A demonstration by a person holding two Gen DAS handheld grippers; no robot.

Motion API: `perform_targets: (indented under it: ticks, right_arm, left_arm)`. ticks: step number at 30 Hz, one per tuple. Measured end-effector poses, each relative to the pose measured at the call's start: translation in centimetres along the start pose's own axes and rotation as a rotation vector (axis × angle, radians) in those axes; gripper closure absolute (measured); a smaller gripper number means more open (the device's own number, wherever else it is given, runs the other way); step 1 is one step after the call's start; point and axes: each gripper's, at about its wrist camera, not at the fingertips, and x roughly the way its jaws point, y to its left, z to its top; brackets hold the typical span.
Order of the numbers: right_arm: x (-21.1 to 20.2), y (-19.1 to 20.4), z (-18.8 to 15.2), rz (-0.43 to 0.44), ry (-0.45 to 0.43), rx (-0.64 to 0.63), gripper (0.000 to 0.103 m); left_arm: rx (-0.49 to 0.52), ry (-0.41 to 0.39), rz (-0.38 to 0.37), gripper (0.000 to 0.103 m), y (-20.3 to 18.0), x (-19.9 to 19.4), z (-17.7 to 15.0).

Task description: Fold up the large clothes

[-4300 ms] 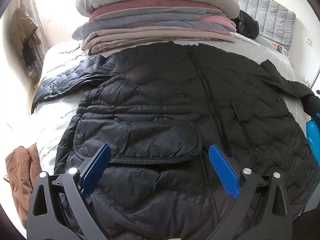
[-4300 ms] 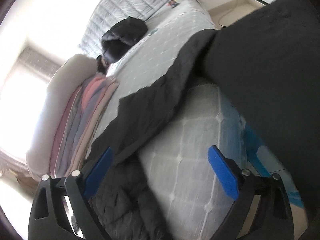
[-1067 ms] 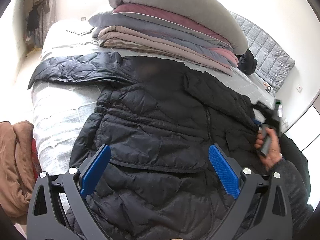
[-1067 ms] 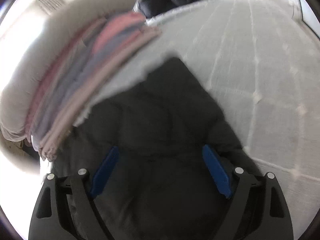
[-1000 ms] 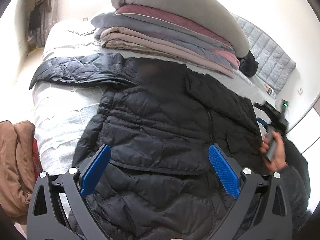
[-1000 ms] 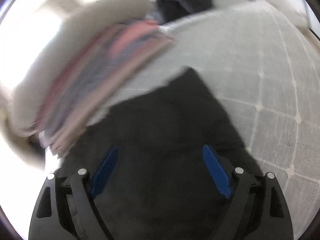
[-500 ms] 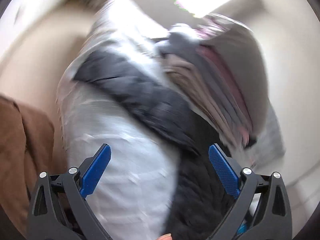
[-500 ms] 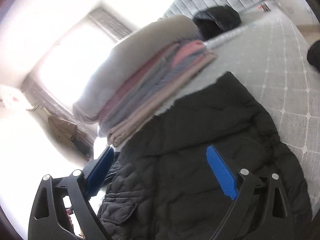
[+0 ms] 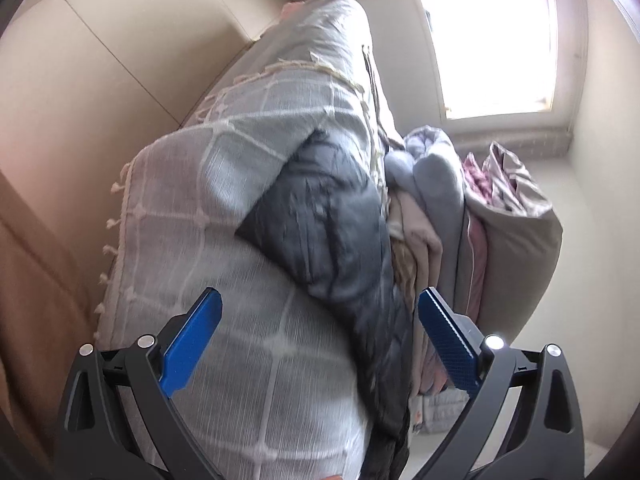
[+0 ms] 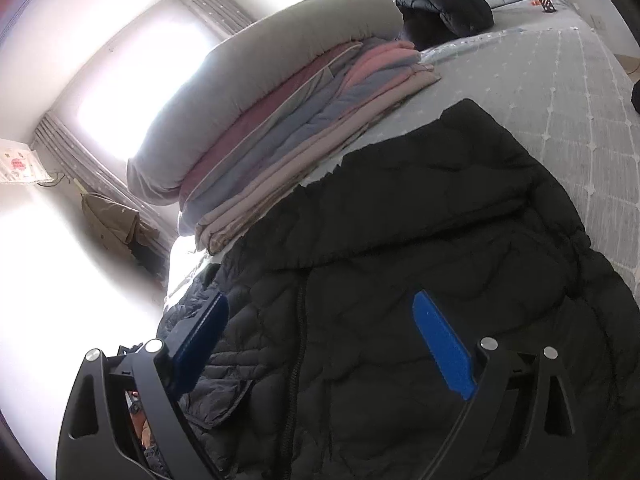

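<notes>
Fingers of the right gripper [image 10: 320,344] stand spread, empty, above the black quilted puffer jacket [image 10: 400,280] lying flat on the grey grid-stitched bedspread [image 10: 560,92]. Left gripper [image 9: 318,340] likewise gapes, its sleeve [image 9: 332,232] ahead. Beyond, soft folded blankets [image 10: 288,112] stack. No legible writing.

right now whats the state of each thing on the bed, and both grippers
black puffer jacket: spread flat on the bed, one sleeve folded across the front
outstretched sleeve: lying flat on the bedspread
stack of quilts: folded, piled beside the jacket
small black jacket: bunched near the headboard
left gripper: open, empty
right gripper: open, empty, over the jacket
</notes>
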Motion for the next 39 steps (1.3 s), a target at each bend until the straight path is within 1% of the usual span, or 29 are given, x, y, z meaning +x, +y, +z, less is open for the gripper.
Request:
perform_targets:
  ticks: [3, 6, 8, 9, 10, 11, 12, 13, 14, 15, 17, 20, 23, 27, 30, 32, 35, 37, 38, 39]
  right_arm:
    - [0.3, 0.2, -0.1, -0.004, 0.01, -0.015, 0.013]
    - [0.7, 0.3, -0.1, -0.004, 0.022, -0.025, 0.013]
    - [0.9, 0.4, -0.2, -0.004, 0.03, -0.027, 0.013]
    - [1.0, 0.4, -0.3, -0.003, 0.035, -0.027, 0.013]
    - [1.2, 0.4, -0.3, -0.003, 0.041, -0.027, 0.013]
    - [1.3, 0.3, -0.3, -0.003, 0.046, -0.026, 0.013]
    - [1.4, 0.3, -0.3, -0.002, 0.05, -0.023, 0.013]
    - [1.5, 0.2, -0.3, 0.001, 0.054, -0.02, 0.013]
    - [1.6, 0.1, -0.3, 0.002, 0.057, -0.018, 0.013]
    - [1.6, 0.1, -0.3, 0.002, 0.06, -0.015, 0.013]
    - [1.7, 0.0, -0.3, 0.004, 0.063, -0.008, 0.013]
    - [1.7, -0.2, -0.3, 0.008, 0.066, 0.001, 0.013]
    - [1.6, -0.2, -0.4, 0.014, 0.069, 0.006, 0.013]
    - [1.4, -0.3, -0.3, 0.028, 0.066, 0.02, 0.013]
    - [1.0, -0.7, -0.1, 0.037, 0.058, 0.041, 0.013]
    - [0.8, -1.1, 0.0, 0.047, 0.059, 0.067, 0.013]
    - [0.2, -2.0, 0.3, 0.081, 0.055, 0.133, 0.013]
    - [-0.4, -2.6, 0.5, 0.102, 0.043, 0.173, 0.013]
    - [-0.7, -2.8, 0.6, 0.108, 0.037, 0.187, 0.013]
    - [-1.1, -3.1, 0.7, 0.116, 0.03, 0.205, 0.013]
  left_arm:
    - [-0.022, -0.005, 0.008, 0.008, -0.1, 1.1, 1.1]
    - [-0.048, -0.023, -0.018, 0.008, 0.2, 1.7, 1.7]
    - [-0.052, -0.025, 0.003, 0.009, 0.1, 2.1, 1.9]
    - [-0.044, -0.033, 0.023, 0.011, -0.1, 2.3, 2.0]
    - [-0.033, -0.024, 0.052, 0.023, -0.2, 2.6, 2.0]
    - [-0.025, -0.009, 0.086, 0.054, -0.2, 2.7, 1.9]
    - [-0.024, 0.006, 0.124, 0.064, -0.2, 3.0, 2.0]
    - [-0.023, 0.002, 0.13, 0.07, -0.2, 2.9, 2.0]
    - [-0.005, -0.005, 0.14, 0.085, -0.4, 2.8, 2.0]
    - [0.014, -0.016, 0.147, 0.094, -0.7, 2.6, 2.0]
    - [0.043, -0.044, 0.157, 0.1, -1.3, 2.0, 2.0]
    - [0.08, -0.086, 0.15, 0.101, -2.6, 1.1, 1.8]
    - [0.154, -0.122, 0.129, 0.102, -4.9, 0.3, 1.6]
    - [0.234, -0.136, 0.067, 0.102, -8.7, -0.7, 0.8]
    - [0.295, -0.118, 0.012, 0.102, -12.2, -0.8, -0.4]
    - [0.336, -0.091, -0.027, 0.102, -14.7, -0.5, -1.7]
    - [0.412, -0.052, -0.089, 0.102, -19.4, 0.1, -4.7]
    - [0.473, -0.015, -0.136, 0.102, -23.2, 0.9, -7.7]
    - [0.496, 0.0, -0.152, 0.102, -24.5, 1.3, -9.0]
    - [0.53, 0.022, -0.173, 0.102, -26.5, 2.0, -10.9]
